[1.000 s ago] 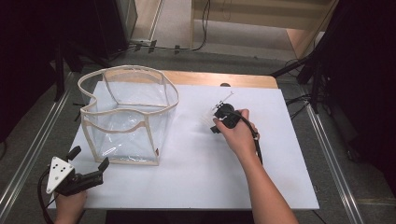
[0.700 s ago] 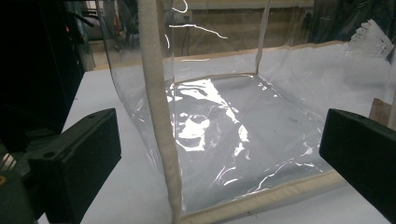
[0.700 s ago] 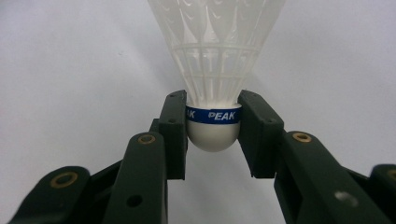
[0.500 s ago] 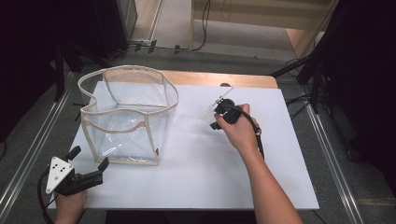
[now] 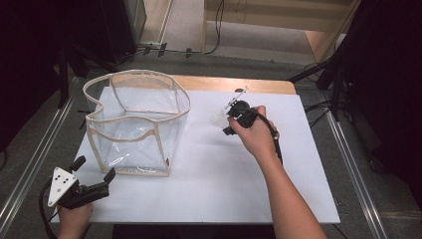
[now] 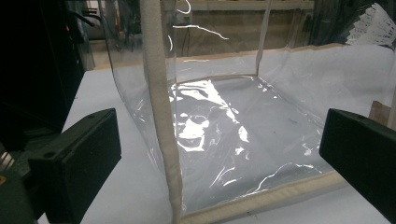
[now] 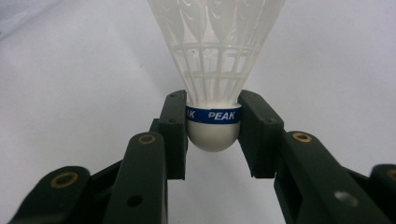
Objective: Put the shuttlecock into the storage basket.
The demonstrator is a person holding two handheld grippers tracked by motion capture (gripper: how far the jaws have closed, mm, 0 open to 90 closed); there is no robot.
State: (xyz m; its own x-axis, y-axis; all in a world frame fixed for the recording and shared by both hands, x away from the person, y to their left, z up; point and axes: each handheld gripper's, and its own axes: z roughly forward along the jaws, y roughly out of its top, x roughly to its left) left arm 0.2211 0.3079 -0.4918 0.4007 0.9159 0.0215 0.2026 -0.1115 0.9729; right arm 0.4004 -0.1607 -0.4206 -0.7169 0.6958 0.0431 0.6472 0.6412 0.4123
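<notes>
Right gripper view: your right gripper [image 7: 213, 128] is pinching the shuttlecock [image 7: 214, 70] by its rounded cork, which could slip; your left gripper [image 5: 93, 176] is gaping near the clear bag [image 5: 137, 122].

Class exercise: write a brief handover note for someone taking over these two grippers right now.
Right gripper: shut on the shuttlecock, jaws clamping its cork at the blue band, right of the bag.
Left gripper: open, holding nothing, at the near left corner, facing the clear bag.
Done: shuttlecock gripped.
Left: probably carry it into the bag, which stands open-topped on the table; the left gripper could steady the rim.
</notes>
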